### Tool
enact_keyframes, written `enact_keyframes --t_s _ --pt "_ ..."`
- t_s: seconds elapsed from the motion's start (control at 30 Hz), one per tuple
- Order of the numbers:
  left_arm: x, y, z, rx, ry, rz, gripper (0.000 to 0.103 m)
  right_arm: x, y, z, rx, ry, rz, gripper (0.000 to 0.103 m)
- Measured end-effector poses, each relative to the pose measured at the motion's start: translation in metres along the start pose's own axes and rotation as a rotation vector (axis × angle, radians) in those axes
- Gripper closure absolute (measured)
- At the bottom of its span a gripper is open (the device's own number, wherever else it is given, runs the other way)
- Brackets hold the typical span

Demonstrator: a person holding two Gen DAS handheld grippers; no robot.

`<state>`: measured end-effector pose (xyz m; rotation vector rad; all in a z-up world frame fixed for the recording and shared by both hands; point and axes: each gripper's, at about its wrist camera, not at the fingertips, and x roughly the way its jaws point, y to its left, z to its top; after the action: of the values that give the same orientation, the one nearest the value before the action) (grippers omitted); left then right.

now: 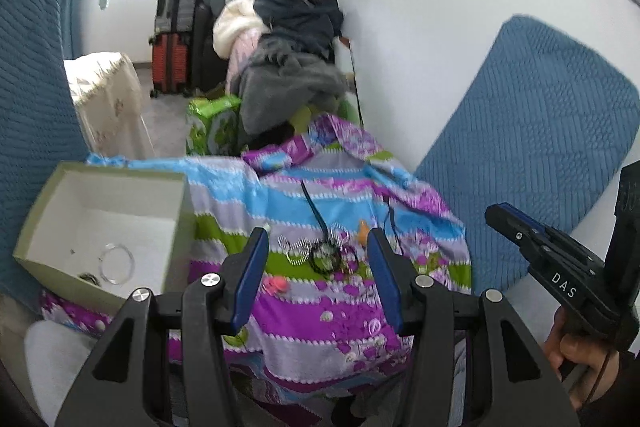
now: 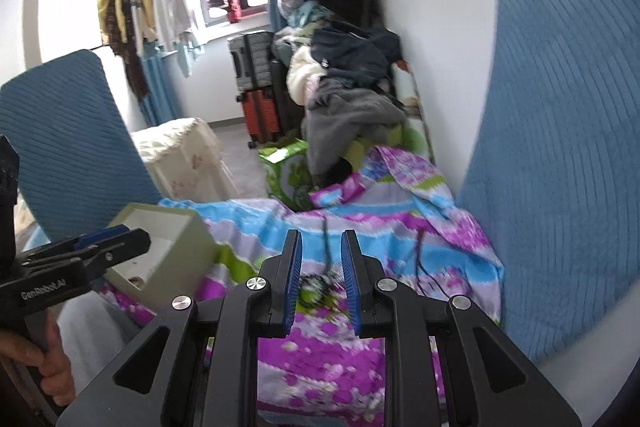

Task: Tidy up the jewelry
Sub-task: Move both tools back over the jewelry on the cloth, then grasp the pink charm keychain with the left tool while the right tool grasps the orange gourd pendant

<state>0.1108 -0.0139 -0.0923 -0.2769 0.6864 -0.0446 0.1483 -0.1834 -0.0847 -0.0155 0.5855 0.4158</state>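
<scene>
Left hand-held gripper (image 1: 318,247) hovers with its jaws spread wide; the jewelry cluster (image 1: 320,253) of rings and dark cords lies on the striped cloth (image 1: 320,315) between its fingertips, at 12 o'clock just ahead. Right hand-held gripper (image 2: 320,255) holds its jaws narrowly apart, empty, with the same cluster blurred just past its tips. At 9 o'clock from the left gripper sits an open box (image 1: 100,223) containing a thin bangle (image 1: 116,263). Blue cushions (image 1: 532,171) flank the cloth.
</scene>
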Motion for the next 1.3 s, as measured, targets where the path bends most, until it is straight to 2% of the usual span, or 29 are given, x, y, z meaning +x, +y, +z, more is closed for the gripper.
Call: enact_keyframes --t_s 0.3,0.63,0.93,1.03,1.17,1.3 --pt "0.036 -0.008 -0.025 -0.002 0.084 -0.022 0.051 0.018 -0.029 -0.030 0.046 0.030 -0.022 0.085" --pt "0.074 0.001 -0.030 -0.017 0.130 0.013 0.052 0.056 -0.043 -0.043 0.054 0.054 0.007 0.085" --pt "0.121 0.025 -0.041 -0.075 0.244 0.029 0.057 0.101 -0.045 -0.046 0.043 0.130 0.039 0.085" --pt "0.136 0.028 -0.044 -0.065 0.271 0.036 0.057 0.120 -0.047 -0.048 0.038 0.164 0.038 0.085" --pt "0.156 0.029 -0.048 -0.036 0.306 0.037 0.067 0.149 -0.055 -0.050 0.051 0.216 0.040 0.085" --pt "0.169 0.031 -0.051 -0.006 0.319 0.067 0.067 0.175 -0.058 -0.056 0.035 0.267 0.024 0.085"
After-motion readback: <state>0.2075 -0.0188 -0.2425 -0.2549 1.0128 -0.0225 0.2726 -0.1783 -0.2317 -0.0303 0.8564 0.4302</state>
